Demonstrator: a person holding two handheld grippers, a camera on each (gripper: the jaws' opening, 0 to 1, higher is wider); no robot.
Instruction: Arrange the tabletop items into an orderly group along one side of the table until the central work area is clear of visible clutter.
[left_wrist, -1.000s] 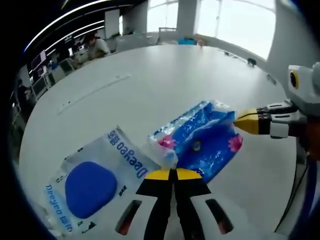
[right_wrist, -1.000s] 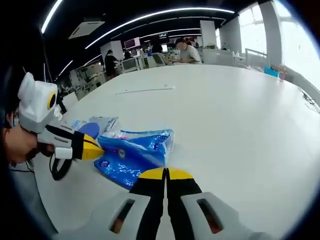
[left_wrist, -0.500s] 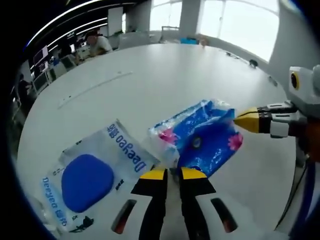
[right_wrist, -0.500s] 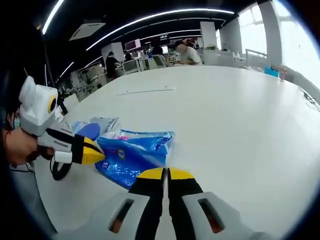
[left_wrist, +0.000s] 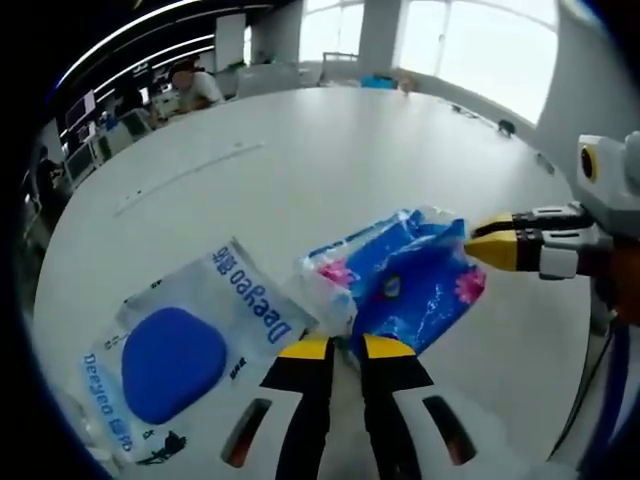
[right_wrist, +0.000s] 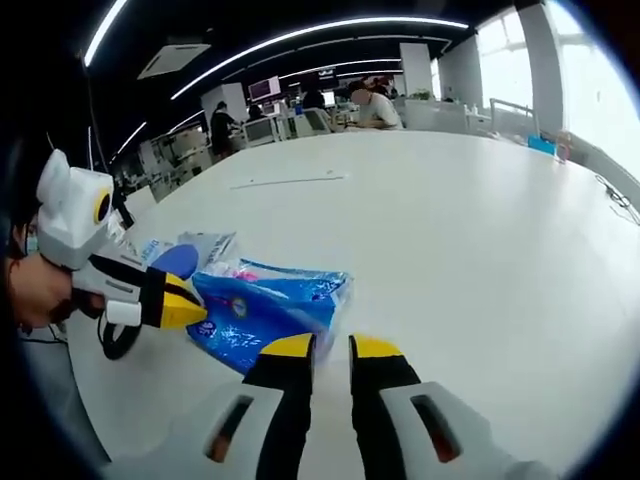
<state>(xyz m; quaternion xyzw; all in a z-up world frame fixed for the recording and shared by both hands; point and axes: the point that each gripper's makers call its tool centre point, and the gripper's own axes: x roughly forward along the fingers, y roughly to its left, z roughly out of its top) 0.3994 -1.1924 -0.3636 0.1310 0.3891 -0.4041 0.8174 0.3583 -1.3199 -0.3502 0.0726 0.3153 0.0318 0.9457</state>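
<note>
The blue pack (left_wrist: 410, 275) lies on the white surface (left_wrist: 300, 170), a crinkled plastic bag with pink flower prints; in the right gripper view it shows as the same blue pack (right_wrist: 265, 305) near the surface's near edge. Just beside it, touching or overlapping at one corner, lies a clear pouch (left_wrist: 190, 345) printed "Deeyeo" with a big dark-blue rounded shape on it; the pouch (right_wrist: 185, 255) sits behind the pack in the right gripper view.

The left tongs (left_wrist: 345, 348) have a narrow gap between their yellow tips, which rest at the pack's near edge where it meets the pouch; whether they pinch the plastic cannot be told. Seen from the other side, the left tongs (right_wrist: 185, 305) touch the pack's end, with a hand (right_wrist: 40, 290) gripping them.

The right tongs (right_wrist: 330, 347) are parted by a narrow gap and hold nothing, their tips just short of the pack. In the left gripper view the right tongs (left_wrist: 490, 245) point at the pack's far corner, very near it.

A long thin strip (left_wrist: 190, 175) lies well apart, farther across the surface.
</note>
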